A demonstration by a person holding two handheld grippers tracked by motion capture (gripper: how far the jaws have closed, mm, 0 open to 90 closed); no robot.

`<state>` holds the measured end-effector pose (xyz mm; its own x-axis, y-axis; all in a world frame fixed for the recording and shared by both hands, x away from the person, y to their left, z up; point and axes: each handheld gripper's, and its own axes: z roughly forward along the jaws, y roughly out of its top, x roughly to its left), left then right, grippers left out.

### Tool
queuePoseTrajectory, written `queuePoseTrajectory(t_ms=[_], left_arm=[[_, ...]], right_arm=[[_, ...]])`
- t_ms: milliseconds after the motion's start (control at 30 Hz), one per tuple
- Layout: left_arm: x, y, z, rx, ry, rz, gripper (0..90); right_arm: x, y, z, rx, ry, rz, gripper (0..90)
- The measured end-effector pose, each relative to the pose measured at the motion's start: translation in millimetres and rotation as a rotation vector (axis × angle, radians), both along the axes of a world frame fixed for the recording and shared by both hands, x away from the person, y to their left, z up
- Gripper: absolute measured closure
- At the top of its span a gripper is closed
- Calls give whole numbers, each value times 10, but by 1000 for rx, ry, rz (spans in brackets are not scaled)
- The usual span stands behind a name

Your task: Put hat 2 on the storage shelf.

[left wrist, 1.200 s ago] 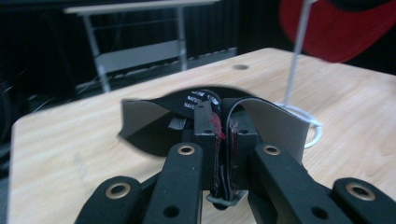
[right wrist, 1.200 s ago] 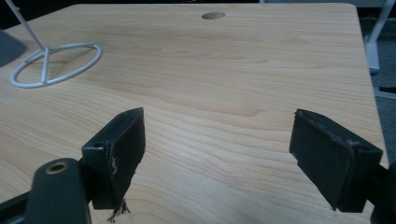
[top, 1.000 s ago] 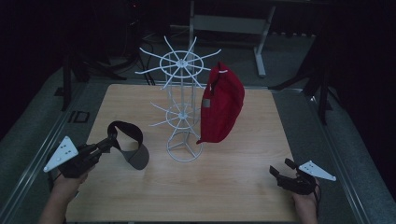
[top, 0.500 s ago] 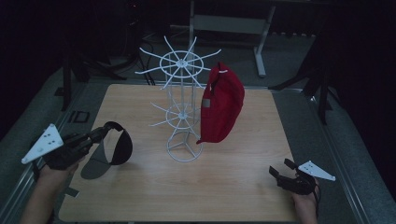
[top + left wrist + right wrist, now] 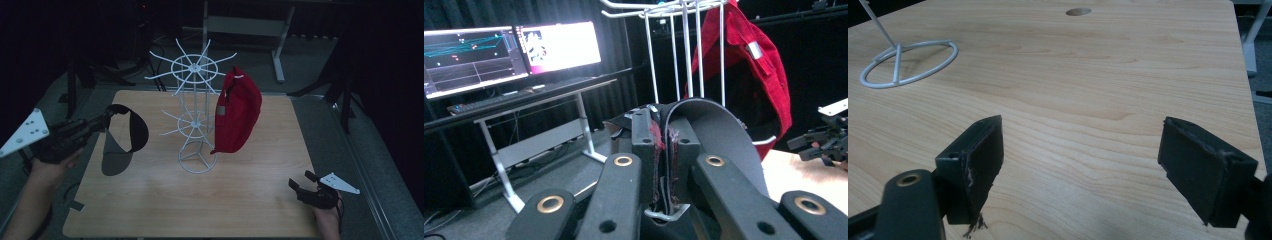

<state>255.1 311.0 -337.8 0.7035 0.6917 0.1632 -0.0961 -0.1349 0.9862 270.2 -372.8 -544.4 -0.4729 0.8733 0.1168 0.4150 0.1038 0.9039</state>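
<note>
We have the left gripper (image 5: 107, 116) clamped on the rim of a dark grey fabric cap with a stiff curved brim (image 5: 122, 140); in the left gripper view the jaws pinch a thin band of it (image 5: 716, 132), and the cap hangs ahead of them, clear of the pale wooden table (image 5: 250, 200); it looks light and floppy, so the band seems the firmest hold; beyond our jaws stand the white wire rack (image 5: 196, 120) and a hanging red cap (image 5: 237, 112); our right gripper (image 5: 299, 187) gapes wide, holding nothing.
</note>
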Motion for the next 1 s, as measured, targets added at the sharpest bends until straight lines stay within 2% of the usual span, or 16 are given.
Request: queuePoseTrajectory(t_ms=[200, 400, 700, 1000], left_arm=[[59, -74, 186, 23, -18, 5, 864], [121, -122, 381, 15, -45, -12, 863], [266, -308, 670, 15, -75, -23, 863], [278, -442, 874, 8, -106, -54, 863]], right_arm=[[-2, 5, 5, -2, 0, 0, 182], [-5, 4, 9, -5, -2, 0, 182], [-15, -16, 0, -1, 2, -5, 182], [-17, -37, -11, 1, 5, -10, 182]])
